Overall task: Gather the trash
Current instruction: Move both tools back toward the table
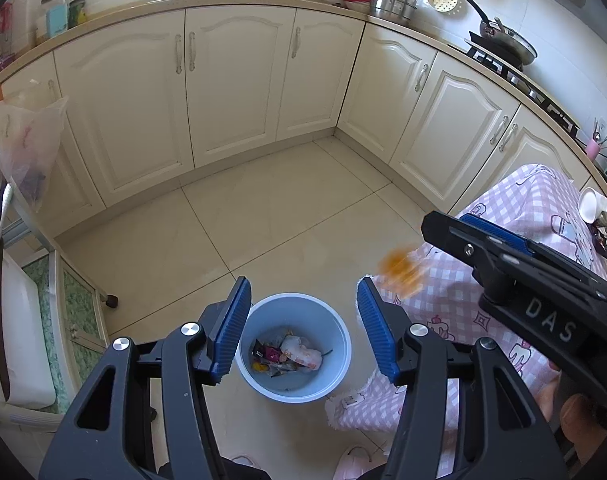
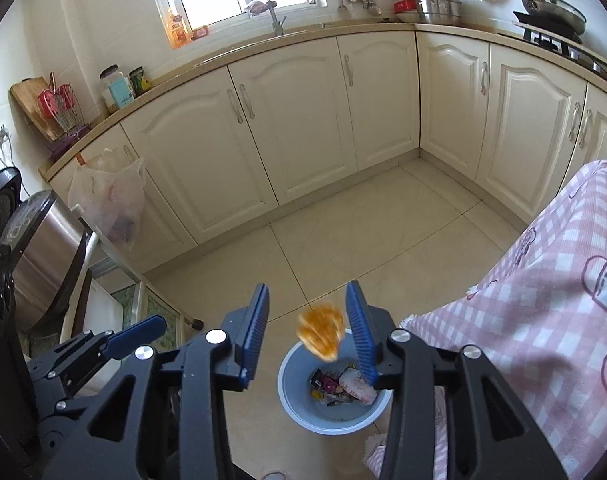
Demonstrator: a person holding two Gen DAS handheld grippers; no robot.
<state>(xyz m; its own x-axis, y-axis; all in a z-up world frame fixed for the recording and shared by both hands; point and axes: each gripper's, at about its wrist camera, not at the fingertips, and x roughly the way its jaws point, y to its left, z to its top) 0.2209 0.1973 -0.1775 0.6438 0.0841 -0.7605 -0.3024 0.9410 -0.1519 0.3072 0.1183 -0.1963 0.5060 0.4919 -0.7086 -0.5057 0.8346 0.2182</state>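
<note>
The right tool (image 2: 307,332) is released, and an orange scrap (image 2: 319,334) is blurred in the air above the blue bin (image 2: 291,396). The left tool (image 1: 303,328) is also spread, empty. Dropping step; next, fetch trash from the tabletop (image 1: 543,200) beside the bin.

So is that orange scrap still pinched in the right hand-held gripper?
No, the blurred orange scrap hangs free between the open right hand-held gripper fingers, above the blue bin.
</note>
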